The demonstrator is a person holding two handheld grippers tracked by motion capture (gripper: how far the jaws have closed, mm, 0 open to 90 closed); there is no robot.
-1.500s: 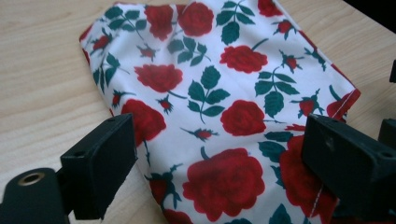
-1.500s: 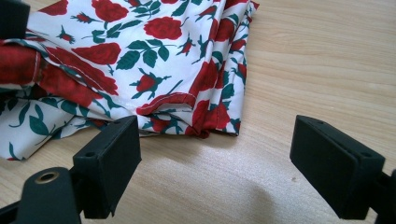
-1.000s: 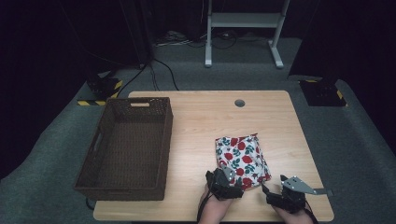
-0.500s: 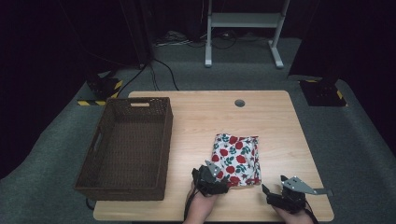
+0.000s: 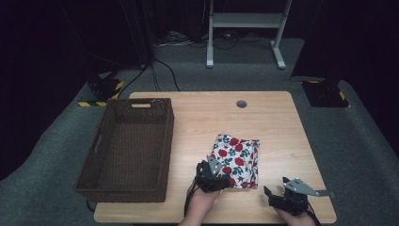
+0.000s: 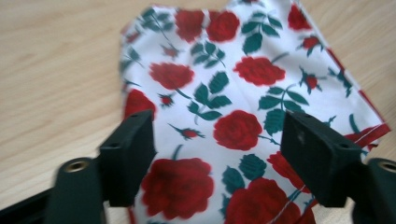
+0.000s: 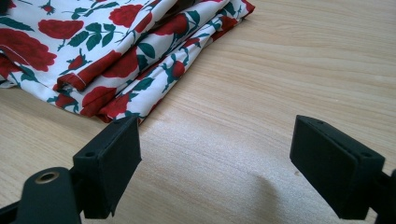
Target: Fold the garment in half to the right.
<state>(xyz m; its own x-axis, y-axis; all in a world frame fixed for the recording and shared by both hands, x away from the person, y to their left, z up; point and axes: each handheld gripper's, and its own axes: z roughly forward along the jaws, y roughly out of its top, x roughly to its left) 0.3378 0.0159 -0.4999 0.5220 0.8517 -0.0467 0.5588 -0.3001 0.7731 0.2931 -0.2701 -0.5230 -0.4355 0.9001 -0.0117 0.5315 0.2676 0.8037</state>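
So the left tongs (image 5: 217, 175) had slid left with the cloth (image 5: 236, 160) and now sat spread over its near edge, probably dragging it toward the basket (image 5: 127, 146); right tongs (image 5: 282, 197) rested spread on the desk (image 5: 277, 136) nearby, nothing blocked the way

1. Folded rose-print white cloth (image 5: 237, 159) lies on the light wooden table (image 5: 282, 127), toward the near edge.
2. Dark brown wicker basket (image 5: 128, 149) sits left of the cloth.
3. Round grommet hole (image 5: 241, 104) is behind the cloth.
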